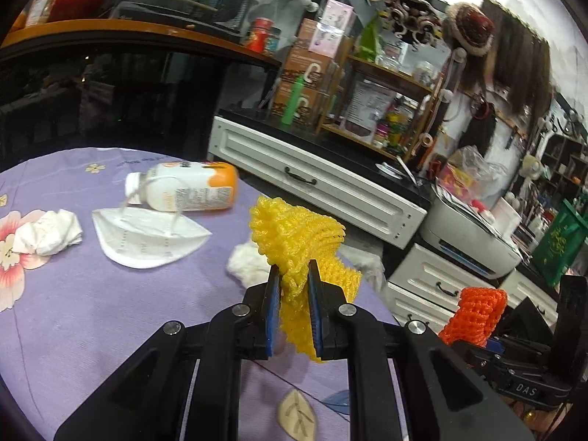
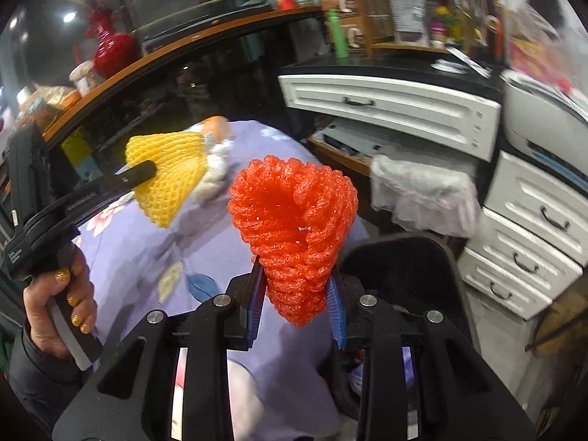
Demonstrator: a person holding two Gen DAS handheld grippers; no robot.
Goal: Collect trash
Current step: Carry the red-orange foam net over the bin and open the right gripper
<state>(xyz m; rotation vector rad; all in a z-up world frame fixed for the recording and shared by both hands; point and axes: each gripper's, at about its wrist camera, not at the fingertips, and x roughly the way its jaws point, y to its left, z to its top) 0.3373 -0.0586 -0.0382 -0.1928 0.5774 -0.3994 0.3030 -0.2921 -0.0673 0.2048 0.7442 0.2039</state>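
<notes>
Beside bottle [image 1: 183,186], perhaps a mask [image 1: 147,237]

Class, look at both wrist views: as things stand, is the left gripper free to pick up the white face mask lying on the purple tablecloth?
Probably not yet. The left gripper is already shut on the yellow foam net, so its jaws are full. Nothing lies between it and the face mask; it would need to drop the net first.

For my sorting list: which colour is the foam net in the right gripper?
Orange-red foam net; right wrist view.

Yellow net [image 1: 294,242], orange net [image 2: 294,220] (mesh), lilac floral tablecloth [image 1: 92,294].
</notes>
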